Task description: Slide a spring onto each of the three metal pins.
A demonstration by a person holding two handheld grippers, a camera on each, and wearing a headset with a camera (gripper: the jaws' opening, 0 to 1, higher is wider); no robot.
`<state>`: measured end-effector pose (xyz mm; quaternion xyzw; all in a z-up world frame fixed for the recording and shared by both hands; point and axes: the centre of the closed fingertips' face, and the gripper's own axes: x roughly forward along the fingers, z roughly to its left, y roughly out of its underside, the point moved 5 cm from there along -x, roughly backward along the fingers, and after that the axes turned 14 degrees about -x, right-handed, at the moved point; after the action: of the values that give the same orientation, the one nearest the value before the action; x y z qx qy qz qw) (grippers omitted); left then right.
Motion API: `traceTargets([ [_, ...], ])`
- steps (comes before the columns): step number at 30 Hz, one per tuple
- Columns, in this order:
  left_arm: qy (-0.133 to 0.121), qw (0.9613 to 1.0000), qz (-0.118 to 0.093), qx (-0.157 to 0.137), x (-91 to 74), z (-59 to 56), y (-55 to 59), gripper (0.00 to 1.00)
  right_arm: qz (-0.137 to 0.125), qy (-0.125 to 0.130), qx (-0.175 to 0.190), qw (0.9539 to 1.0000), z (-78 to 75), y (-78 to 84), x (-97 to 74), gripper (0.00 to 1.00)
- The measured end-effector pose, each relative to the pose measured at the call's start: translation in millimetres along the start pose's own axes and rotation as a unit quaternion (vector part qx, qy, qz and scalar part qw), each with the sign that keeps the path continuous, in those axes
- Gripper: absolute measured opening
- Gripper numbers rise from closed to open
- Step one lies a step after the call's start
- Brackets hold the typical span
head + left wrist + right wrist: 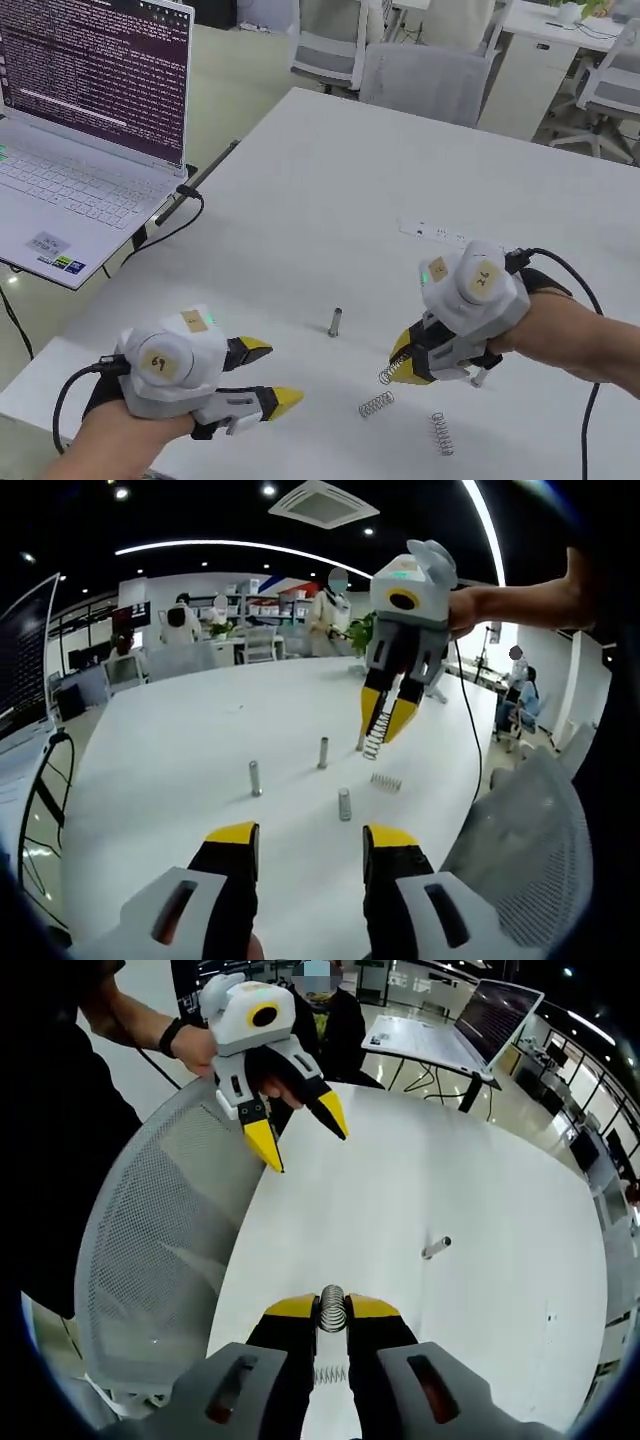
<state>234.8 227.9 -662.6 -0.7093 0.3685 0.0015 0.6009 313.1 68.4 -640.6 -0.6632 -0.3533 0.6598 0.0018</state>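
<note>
The left white gripper with yellow-tipped jaws (268, 373) is hovering nearest the person, to the near left of the short upright grey metal pin (335, 321). Its jaws are standing wide apart and gripping nothing. Two loose coiled steel springs are lying on the white workbench top (330, 190), nearer than that pin and to its right. The first loose spring (376, 404) is lying close by and the second loose spring (441, 433) further right. The right gripper (405, 368) is hanging right of the pin, its jaws pinching a third thin steel spring (393, 370). That spring is poking out past the tips, apart from the pin. In the left gripper view, three upright pins (323, 752) are standing between the two grippers. Beyond the pin a white power strip (435, 233) is lying flat. Far to its left an open silver laptop (95, 110) is showing lines of text.
</note>
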Motion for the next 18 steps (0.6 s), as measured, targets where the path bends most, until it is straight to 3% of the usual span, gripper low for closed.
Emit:
traceTargets([
  [18,-0.029,0.9993,-0.005,-0.022,-4.5,20.0,-4.8,0.45,0.007,0.000,0.006,1.0000,-34.9,-1.2,8.8,0.08],
])
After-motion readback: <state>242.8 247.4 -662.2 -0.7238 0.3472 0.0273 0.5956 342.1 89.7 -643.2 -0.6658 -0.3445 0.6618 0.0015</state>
